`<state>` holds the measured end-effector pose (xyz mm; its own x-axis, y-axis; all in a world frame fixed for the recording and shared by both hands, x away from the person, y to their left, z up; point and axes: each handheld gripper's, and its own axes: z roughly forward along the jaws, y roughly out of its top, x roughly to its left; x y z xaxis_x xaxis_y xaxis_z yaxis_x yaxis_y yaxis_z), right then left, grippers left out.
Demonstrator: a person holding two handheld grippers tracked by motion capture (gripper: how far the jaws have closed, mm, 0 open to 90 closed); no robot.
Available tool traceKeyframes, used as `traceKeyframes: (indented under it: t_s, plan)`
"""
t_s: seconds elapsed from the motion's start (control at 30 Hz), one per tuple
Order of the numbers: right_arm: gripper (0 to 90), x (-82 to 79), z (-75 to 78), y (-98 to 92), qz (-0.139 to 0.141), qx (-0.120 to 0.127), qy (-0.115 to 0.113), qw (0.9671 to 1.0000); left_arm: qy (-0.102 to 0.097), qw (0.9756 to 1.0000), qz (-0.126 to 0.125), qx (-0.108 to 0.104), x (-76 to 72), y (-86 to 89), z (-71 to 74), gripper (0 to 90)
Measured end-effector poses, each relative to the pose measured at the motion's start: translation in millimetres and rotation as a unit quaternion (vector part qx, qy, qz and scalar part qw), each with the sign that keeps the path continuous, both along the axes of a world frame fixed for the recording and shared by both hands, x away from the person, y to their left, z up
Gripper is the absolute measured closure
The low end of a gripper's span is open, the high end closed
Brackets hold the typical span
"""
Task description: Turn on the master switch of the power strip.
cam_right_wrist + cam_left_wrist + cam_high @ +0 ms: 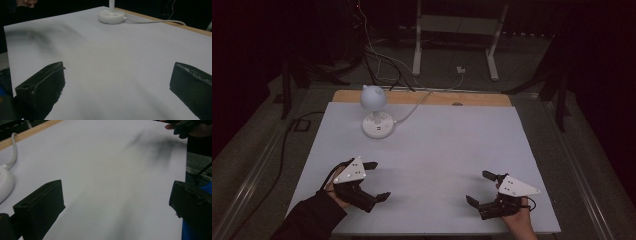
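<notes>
Claws are held released and empty near the surface's front edge, the left claw toward its left corner, the right claw toward its right. A white lamp is seen near the back-left corner, well apart from both; the work is judged not yet begun, and a long forward reach by the left claw is called for.

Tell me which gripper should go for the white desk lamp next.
Left, probably. The left gripper sits on the lamp's side of the table, open, nearer the lamp. The right gripper, also open, would have to cross the white sheet diagonally.
</notes>
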<state>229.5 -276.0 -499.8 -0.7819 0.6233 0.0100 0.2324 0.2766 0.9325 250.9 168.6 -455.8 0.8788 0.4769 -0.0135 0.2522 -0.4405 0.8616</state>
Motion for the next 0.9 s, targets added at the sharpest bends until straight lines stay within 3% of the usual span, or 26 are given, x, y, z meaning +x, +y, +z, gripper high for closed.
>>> traceKeyframes:
  t_s: [0.47, 0.9]
  plan:
    - [0.1, 0.5, -0.6, -0.7, 0.002, 0.003, 0.004, 1.0, -0.011, 0.9996, 0.026, -0.006, 23.0, -2.8, 16.4, 0.2]
    - [0.1, 1.0, -0.7, -1.2, 0.001, 0.005, 0.003, 1.0, -0.019, 0.998, 0.06, -0.003, 44.6, -12.7, 13.3, 0.2]
